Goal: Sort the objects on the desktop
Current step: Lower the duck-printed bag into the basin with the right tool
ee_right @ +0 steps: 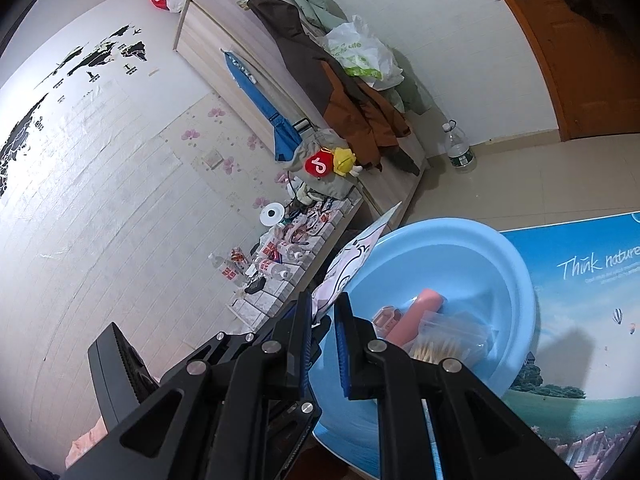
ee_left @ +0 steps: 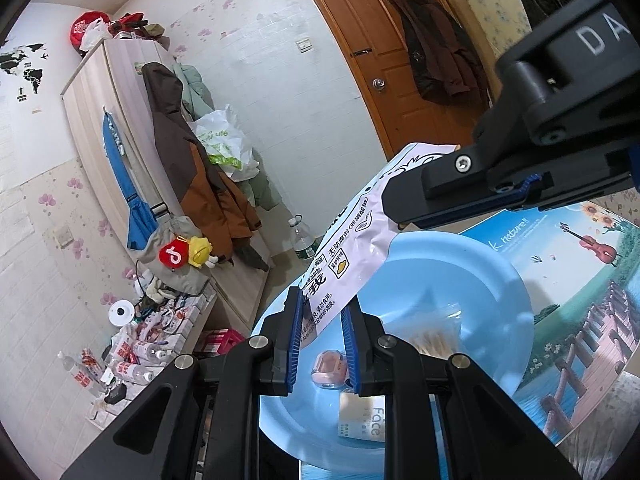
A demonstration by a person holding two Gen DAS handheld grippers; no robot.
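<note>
Face box (ee_left: 362, 420) shows only from left tool (ee_left: 320, 340).

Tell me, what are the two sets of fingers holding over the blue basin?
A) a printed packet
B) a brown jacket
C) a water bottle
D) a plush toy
A: both the left gripper and the right gripper pinch the printed packet above the blue basin.

Printed white packet (ee_left: 352, 248) tilted above blue basin (ee_left: 500, 280), clamped both ends.
</note>
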